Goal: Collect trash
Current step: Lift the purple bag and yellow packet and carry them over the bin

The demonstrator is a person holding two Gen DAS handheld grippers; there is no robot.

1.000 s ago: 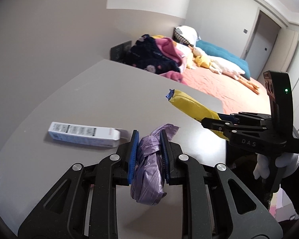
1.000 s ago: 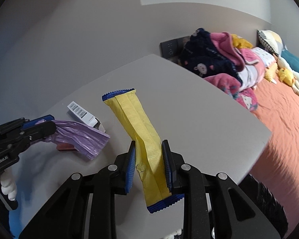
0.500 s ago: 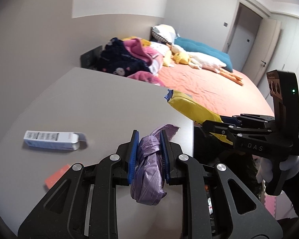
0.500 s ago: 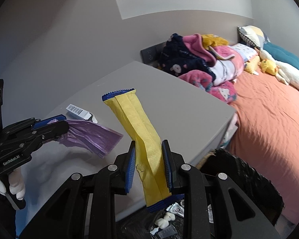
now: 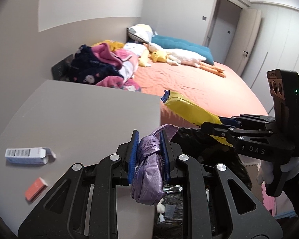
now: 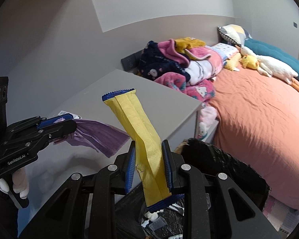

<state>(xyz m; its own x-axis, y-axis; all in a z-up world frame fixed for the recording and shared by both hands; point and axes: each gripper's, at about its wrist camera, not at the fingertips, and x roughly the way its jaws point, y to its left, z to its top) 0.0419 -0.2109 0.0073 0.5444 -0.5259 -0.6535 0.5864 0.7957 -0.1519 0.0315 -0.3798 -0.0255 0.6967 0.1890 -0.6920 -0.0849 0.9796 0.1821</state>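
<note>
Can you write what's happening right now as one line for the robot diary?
left gripper: shut on purple bag | right gripper: shut on yellow wrapper | both by black bin

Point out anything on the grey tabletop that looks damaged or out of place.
Two stray items remain on the grey tabletop. The white carton lies on its side with its end flap torn open, and a small orange box sits askew near the front edge. Neither has been picked up; both hand-held grippers are carrying other trash.
</note>
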